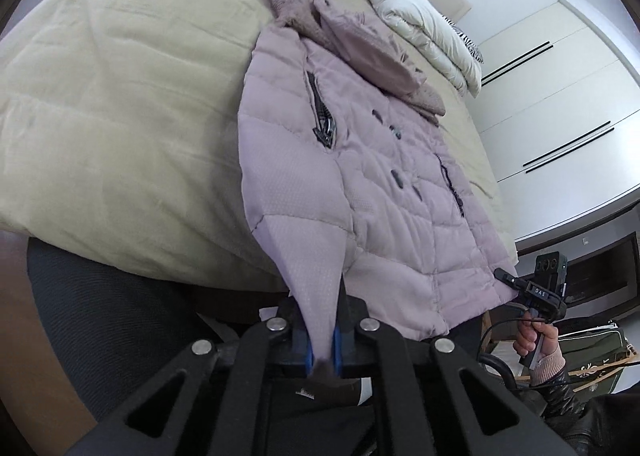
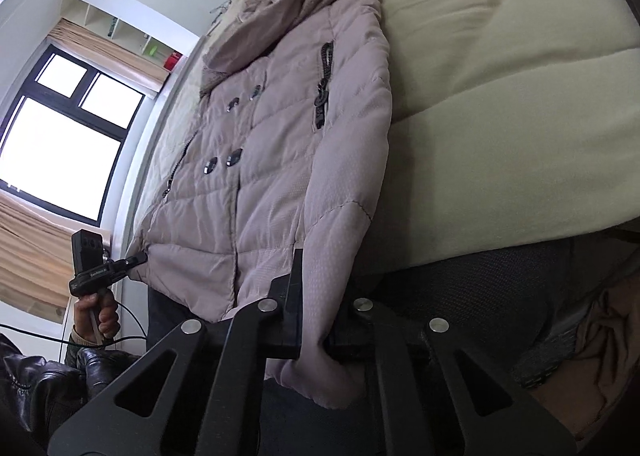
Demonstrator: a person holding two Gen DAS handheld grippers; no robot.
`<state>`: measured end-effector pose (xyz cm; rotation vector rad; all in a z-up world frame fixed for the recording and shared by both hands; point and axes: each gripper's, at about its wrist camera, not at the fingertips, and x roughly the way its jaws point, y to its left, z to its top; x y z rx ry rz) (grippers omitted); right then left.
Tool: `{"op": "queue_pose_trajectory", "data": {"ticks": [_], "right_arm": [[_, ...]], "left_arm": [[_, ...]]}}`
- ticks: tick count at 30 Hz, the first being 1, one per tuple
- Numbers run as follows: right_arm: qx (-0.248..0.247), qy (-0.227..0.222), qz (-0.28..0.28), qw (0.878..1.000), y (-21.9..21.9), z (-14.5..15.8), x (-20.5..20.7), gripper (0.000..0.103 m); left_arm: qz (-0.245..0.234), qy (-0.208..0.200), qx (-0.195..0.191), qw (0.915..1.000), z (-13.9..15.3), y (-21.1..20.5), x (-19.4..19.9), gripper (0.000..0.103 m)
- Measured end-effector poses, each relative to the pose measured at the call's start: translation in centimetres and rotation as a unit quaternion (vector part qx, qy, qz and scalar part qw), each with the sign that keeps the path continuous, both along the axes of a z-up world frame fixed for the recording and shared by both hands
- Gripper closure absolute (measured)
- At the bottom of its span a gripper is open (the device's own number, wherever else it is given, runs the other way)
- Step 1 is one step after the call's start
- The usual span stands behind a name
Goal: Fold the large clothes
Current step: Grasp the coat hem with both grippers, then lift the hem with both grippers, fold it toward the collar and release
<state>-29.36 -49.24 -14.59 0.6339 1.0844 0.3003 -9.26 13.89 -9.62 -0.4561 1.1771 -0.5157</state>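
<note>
A quilted mauve jacket [image 1: 360, 160] lies front-up on a bed covered by a pale yellow-green duvet [image 1: 120, 96], its hood [image 1: 360, 52] toward the far end and its hem hanging over the near edge.

In the left wrist view, the left gripper [image 1: 323, 340] is clenched on the end of one sleeve [image 1: 308, 256], the fabric drawn taut down from the jacket's left edge and pinched between blue-padded fingers [image 1: 308, 352]. Far to the right in the same view, the right gripper [image 1: 505, 277] grips the jacket's near right hem corner, with the person's right hand [image 1: 534, 336] wrapped around its handle.

The right wrist view shows its own gripper [image 2: 320, 320] closed on a sleeve cuff [image 2: 316, 372] that bunches and droops below the jaws. At the left of that view, another handheld gripper [image 2: 136, 257] touches the hem corner; whether its jaws are actually clamped on the cloth cannot be told at this size.

A folded white comforter [image 1: 424, 24] lies at the far right of the bed beside white wardrobe doors [image 1: 560, 96]. A dark-framed window [image 2: 60, 136] with tan blinds stands at the left in the right wrist view. Dark buttons [image 2: 234, 156] and a zipped chest pocket [image 2: 322, 96] mark the jacket's front.
</note>
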Motion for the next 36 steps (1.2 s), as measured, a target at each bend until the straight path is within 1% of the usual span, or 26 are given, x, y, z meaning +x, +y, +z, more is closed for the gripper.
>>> {"op": "queue_pose_trajectory", "data": {"ticks": [2, 3, 6, 8, 10, 11, 13, 15, 17, 20, 24, 26, 30, 33, 35, 36], "right_arm": [[0.003, -0.016, 0.005, 1.000, 0.3, 1.4, -0.8, 0.096], [0.004, -0.022, 0.010, 1.000, 0.6, 2.1, -1.3, 0.096], [0.008, -0.040, 0.024, 0.999, 0.8, 4.4, -3.0, 0.096], [0.017, -0.050, 0.023, 0.998, 0.8, 5.2, -3.5, 0.096], [0.027, -0.060, 0.016, 0.998, 0.6, 5.6, -3.4, 0.096], [0.032, -0.065, 0.012, 0.997, 0.6, 5.6, -3.2, 0.096], [0.037, -0.076, 0.010, 0.996, 0.8, 6.1, -2.4, 0.097], [0.031, -0.095, 0.013, 0.995, 1.3, 7.0, -1.2, 0.097], [0.031, -0.124, 0.015, 0.992, 1.0, 8.7, 0.0, 0.097], [0.018, -0.158, 0.012, 0.987, 1.0, 10.9, 0.9, 0.097], [0.004, -0.186, -0.004, 0.983, 0.1, 12.7, 2.0, 0.097], [0.002, -0.200, -0.015, 0.980, -0.3, 13.3, 3.0, 0.097], [-0.022, -0.236, -0.031, 0.971, -0.5, 15.2, 6.2, 0.097], [-0.042, -0.263, -0.050, 0.962, -0.9, 17.0, 9.6, 0.097], [-0.059, -0.279, -0.065, 0.956, -1.1, 18.1, 12.3, 0.097], [-0.068, -0.284, -0.074, 0.954, -1.3, 18.8, 13.8, 0.097]], "left_arm": [[0.004, -0.007, 0.007, 0.9999, 1.3, 0.5, -0.7, 0.096], [0.001, -0.005, 0.014, 0.9999, 1.5, 0.7, -1.1, 0.096], [-0.016, 0.019, 0.031, 0.9992, 1.1, 0.7, -2.0, 0.096], [-0.006, 0.032, 0.019, 0.9993, 0.7, 1.2, -2.1, 0.096], [0.019, 0.030, -0.009, 0.9993, 0.7, 1.8, -1.5, 0.096], [0.029, 0.023, -0.026, 0.9990, 1.1, 2.0, -1.2, 0.096], [0.046, -0.003, -0.050, 0.9977, 2.4, 2.4, -0.4, 0.096], [0.061, -0.023, -0.067, 0.9956, 3.8, 3.0, 0.5, 0.096], [0.074, -0.038, -0.083, 0.9931, 4.7, 3.8, 1.5, 0.096], [0.089, -0.059, -0.118, 0.9872, 5.6, 4.4, 2.7, 0.096], [0.098, -0.093, -0.155, 0.9786, 7.0, 4.0, 4.9, 0.096], [0.102, -0.114, -0.168, 0.9740, 7.9, 3.7, 6.4, 0.096], [0.105, -0.147, -0.186, 0.9657, 9.7, 2.9, 10.3, 0.096], [0.115, -0.173, -0.195, 0.9586, 11.1, 2.6, 13.7, 0.096], [0.122, -0.179, -0.208, 0.9538, 11.6, 2.5, 16.3, 0.096], [0.129, -0.184, -0.206, 0.9524, 11.8, 2.4, 17.9, 0.096]]}}
